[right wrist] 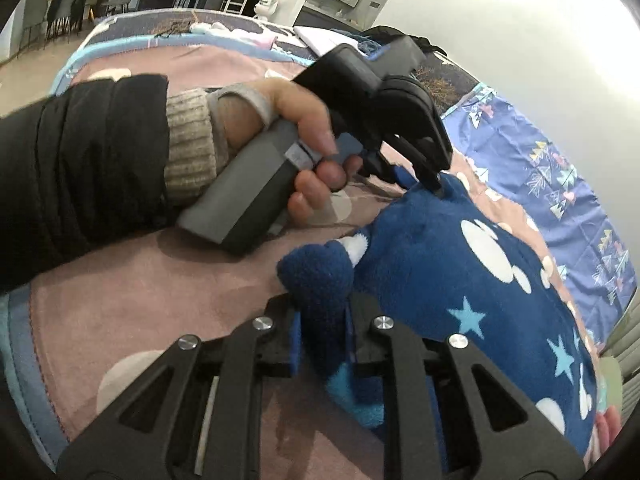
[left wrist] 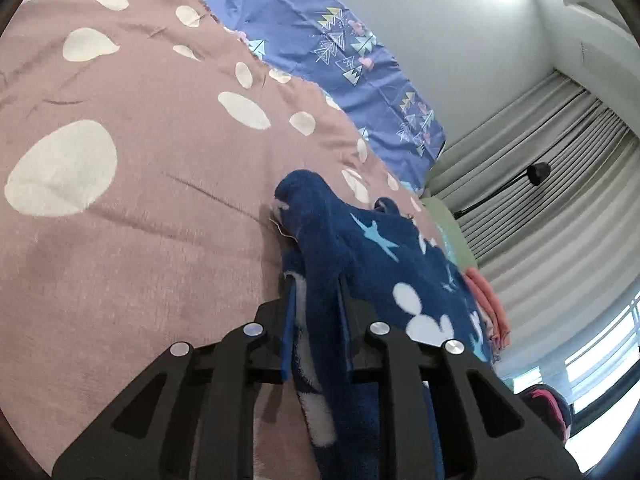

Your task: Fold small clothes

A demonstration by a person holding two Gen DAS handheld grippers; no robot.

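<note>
A small navy fleece garment (left wrist: 356, 248) with white mouse heads and light blue stars lies on a pink bedspread (left wrist: 132, 208). My left gripper (left wrist: 316, 284) is shut on a bunched edge of it. In the right wrist view the same garment (right wrist: 472, 280) spreads to the right, and my right gripper (right wrist: 324, 308) is shut on another bunched corner near me. The left gripper (right wrist: 434, 184), held in a hand with a black sleeve, pinches the garment's far edge.
The pink bedspread (right wrist: 152, 280) has white spots and lies over a blue patterned sheet (left wrist: 340, 64). Grey curtains (left wrist: 560, 184) and a window are at the right. Folded pink cloth (left wrist: 490, 304) lies beyond the garment. Chairs and other items stand past the bed (right wrist: 60, 8).
</note>
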